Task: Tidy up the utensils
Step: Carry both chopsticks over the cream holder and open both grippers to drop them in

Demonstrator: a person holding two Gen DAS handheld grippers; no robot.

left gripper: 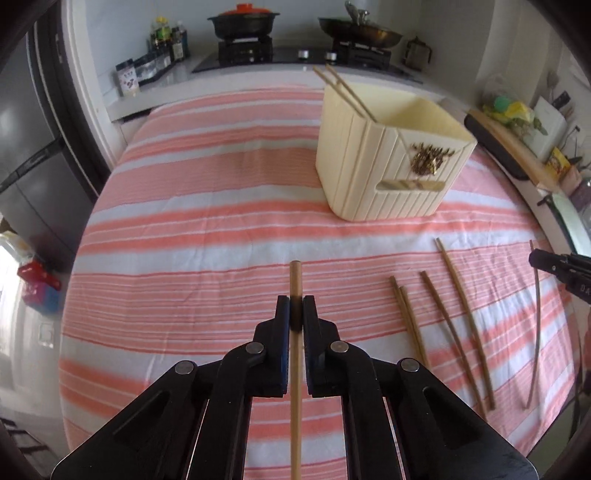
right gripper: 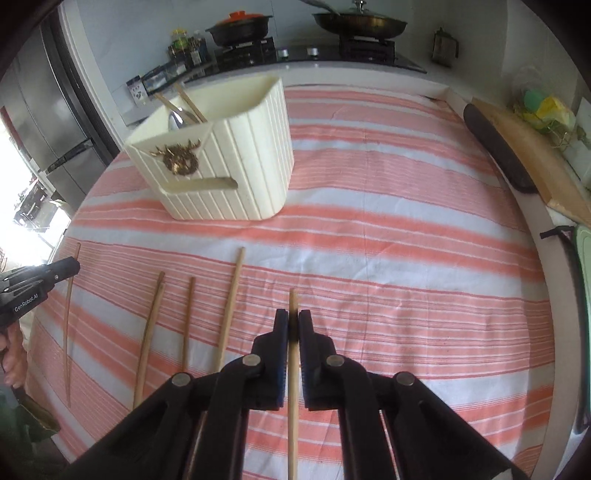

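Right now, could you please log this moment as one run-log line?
left gripper: shut on chopstick | right gripper: shut on chopstick | holder: two chopsticks in | cloth: four loose

A home kitchen is shown. At twelve o'clock a gas stove (left gripper: 303, 55) is seen with a black pot (left gripper: 242, 23) and a pan (left gripper: 360, 31). Seasoning bottles (left gripper: 166, 38) are placed at eleven o'clock, and a steel refrigerator (right gripper: 48, 122) stands at nine o'clock.
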